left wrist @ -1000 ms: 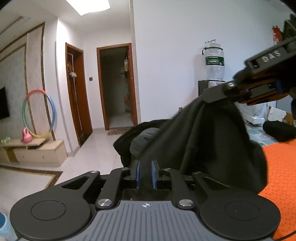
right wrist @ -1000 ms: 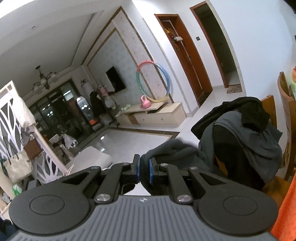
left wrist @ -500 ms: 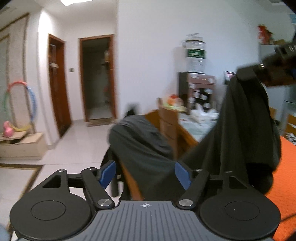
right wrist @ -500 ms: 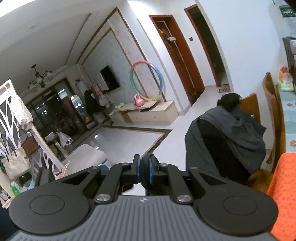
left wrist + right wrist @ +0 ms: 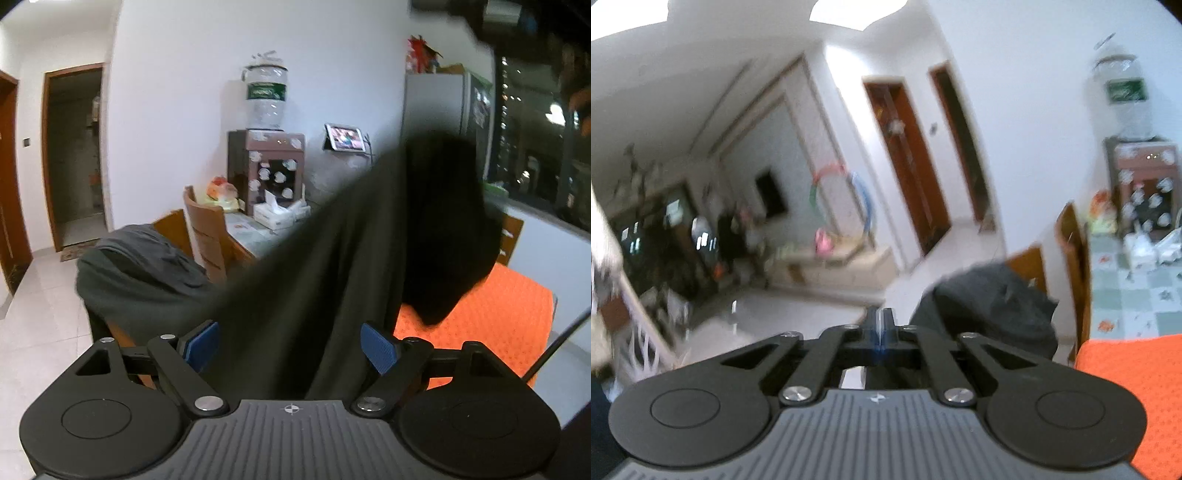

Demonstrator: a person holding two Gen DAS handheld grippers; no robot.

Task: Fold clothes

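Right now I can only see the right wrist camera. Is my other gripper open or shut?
Observer: Open. The left gripper has its blue pads wide apart.
Operator: Is anything between them?
Observer: Yes. A black garment hangs down between the jaws, and they are not pinching it.
Operator: What's behind it?
Observer: The garment's lower tip hangs in front of the orange cloth.
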